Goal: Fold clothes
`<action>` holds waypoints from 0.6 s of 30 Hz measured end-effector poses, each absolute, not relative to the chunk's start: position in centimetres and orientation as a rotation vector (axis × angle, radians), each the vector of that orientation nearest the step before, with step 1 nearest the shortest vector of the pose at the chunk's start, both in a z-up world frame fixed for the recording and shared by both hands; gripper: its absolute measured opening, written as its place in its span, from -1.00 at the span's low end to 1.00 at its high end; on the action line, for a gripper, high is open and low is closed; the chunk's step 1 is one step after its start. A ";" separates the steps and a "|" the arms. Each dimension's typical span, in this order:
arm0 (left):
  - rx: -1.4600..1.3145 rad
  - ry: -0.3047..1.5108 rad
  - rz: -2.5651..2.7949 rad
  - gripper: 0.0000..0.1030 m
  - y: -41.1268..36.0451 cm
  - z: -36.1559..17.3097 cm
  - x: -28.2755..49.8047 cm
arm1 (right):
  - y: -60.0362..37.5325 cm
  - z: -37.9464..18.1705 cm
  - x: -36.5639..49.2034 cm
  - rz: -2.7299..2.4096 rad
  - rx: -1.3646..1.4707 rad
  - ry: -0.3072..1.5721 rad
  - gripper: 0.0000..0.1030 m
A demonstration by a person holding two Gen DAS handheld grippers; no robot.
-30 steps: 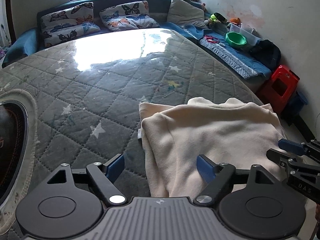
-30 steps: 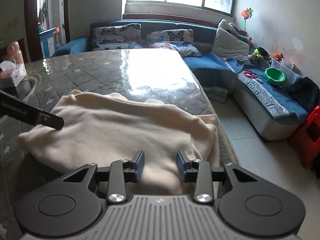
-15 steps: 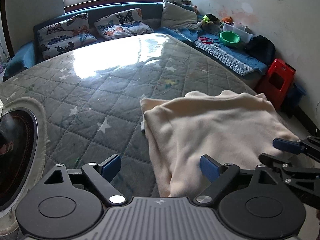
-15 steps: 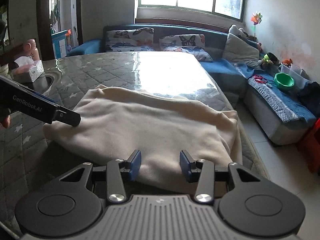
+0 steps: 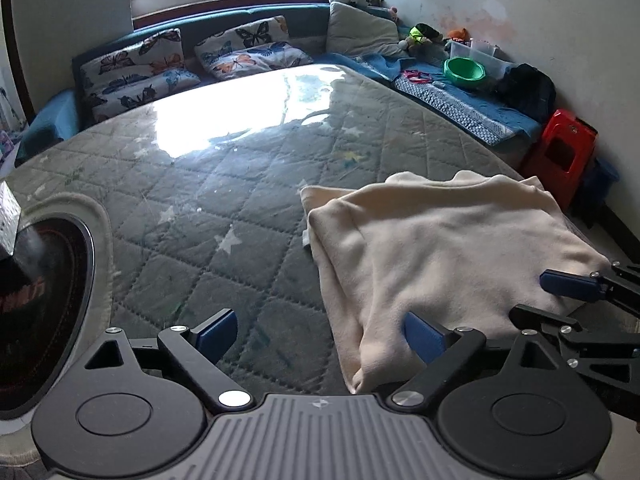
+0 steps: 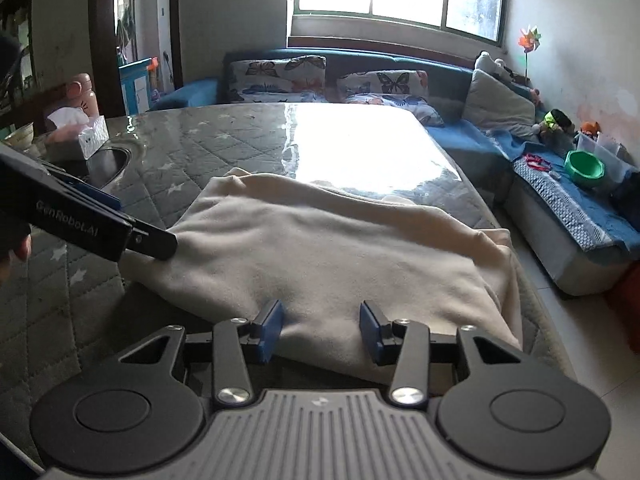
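A folded cream garment (image 5: 436, 252) lies flat on the grey quilted table (image 5: 224, 200), near its right edge; it also shows in the right wrist view (image 6: 332, 256). My left gripper (image 5: 320, 334) is open at the garment's near left corner, its right finger (image 5: 424, 336) against the cloth edge. My right gripper (image 6: 320, 330) is open, its jaws either side of the garment's near edge. The right gripper also shows at the right in the left wrist view (image 5: 560, 300). The left gripper shows at the garment's left corner in the right wrist view (image 6: 152, 240).
A round black inset (image 5: 36, 300) sits in the table at the left. A tissue box (image 6: 80, 132) stands at the far left. Sofas with butterfly pillows (image 5: 240, 52) lie behind. A green bowl (image 5: 464, 70) and red stool (image 5: 560, 152) are at the right.
Both grippers have drawn back a little from the garment and stayed open. The garment lies as before.
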State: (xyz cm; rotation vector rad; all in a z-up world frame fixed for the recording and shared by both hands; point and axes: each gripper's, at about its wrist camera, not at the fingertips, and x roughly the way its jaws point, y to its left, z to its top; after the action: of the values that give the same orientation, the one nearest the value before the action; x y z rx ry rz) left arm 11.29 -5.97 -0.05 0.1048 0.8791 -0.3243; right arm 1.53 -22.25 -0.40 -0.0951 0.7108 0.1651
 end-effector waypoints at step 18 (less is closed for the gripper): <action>0.096 0.877 -0.320 1.00 -5.2 1.1 9.0 | -21.2 -0.3 0.3 0.168 -0.072 0.724 0.10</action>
State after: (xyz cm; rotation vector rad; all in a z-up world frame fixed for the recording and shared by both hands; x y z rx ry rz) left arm 8.97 -5.19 1.12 0.0955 0.8765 -0.3203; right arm 0.34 -21.19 -0.30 -0.0716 0.7238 0.1677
